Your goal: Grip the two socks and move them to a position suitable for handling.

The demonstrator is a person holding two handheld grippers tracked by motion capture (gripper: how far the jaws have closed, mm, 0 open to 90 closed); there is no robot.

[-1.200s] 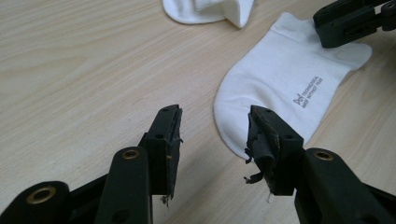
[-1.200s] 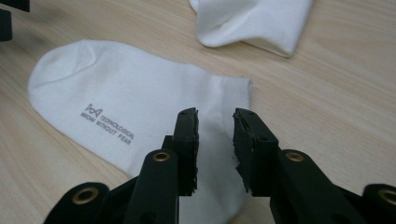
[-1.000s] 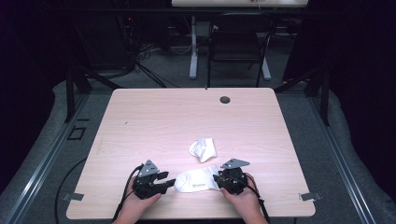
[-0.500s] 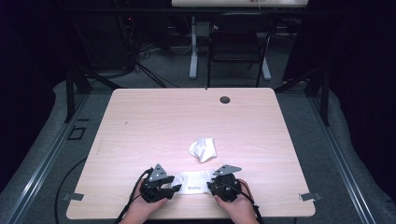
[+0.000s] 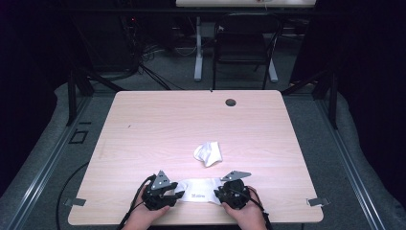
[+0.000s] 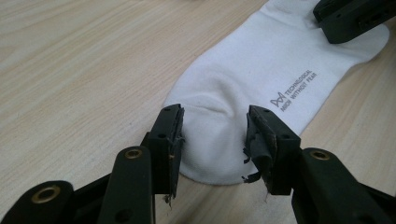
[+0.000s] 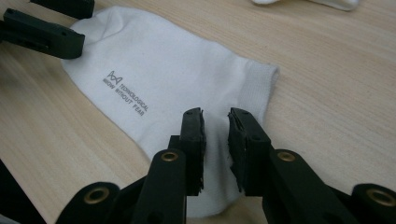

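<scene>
White ankle sock (image 5: 196,188) lies flat on the surface (image 5: 158,129); left hand-held gripper (image 6: 215,128) straddles its toe unclenched, right hand-held gripper (image 7: 215,126), jaws just closing, stands unclenched over its cuff end.

White sock (image 6: 261,79) printed with small logo, "TECHNOLOGICAL", second line roughly "MOVE WITHOUT FEAR"

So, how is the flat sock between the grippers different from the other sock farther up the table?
The flat sock lies spread out and smooth; the crumpled sock is bunched into a small heap. The flat sock shows grey printed lettering, while no print is visible on the crumpled sock. The flat sock lies by the near table edge with jaws at both ends; the crumpled sock sits apart, untouched. Both are white.
</scene>
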